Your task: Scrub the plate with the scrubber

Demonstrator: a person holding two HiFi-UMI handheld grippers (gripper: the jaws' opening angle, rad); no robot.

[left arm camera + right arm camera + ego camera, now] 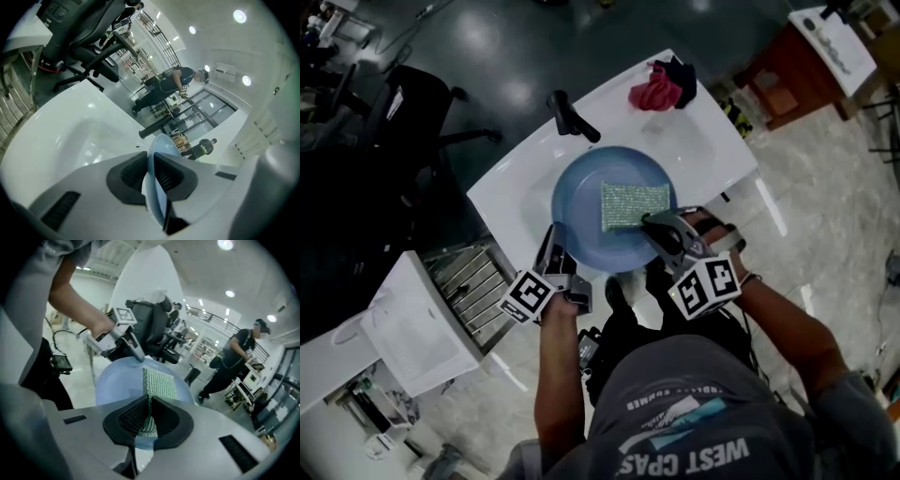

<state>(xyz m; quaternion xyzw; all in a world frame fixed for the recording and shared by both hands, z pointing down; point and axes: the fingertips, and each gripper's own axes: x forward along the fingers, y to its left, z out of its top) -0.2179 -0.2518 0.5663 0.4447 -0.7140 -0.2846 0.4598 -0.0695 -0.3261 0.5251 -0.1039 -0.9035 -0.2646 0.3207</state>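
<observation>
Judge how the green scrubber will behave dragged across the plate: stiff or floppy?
Probably floppy: the scrubber is a thin mesh pad, pinched at one edge by the right gripper. Likely light, so its free end may fold. Its rough weave should drag on the plate rather than slide.

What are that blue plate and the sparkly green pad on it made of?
Plate: pale blue, smooth with a soft sheen and thin rim; plastic or glazed ceramic, can't tell which. Scrubber: flat green-silver pad, knitted mesh that glints; probably synthetic scouring fabric with metallic thread.
</observation>
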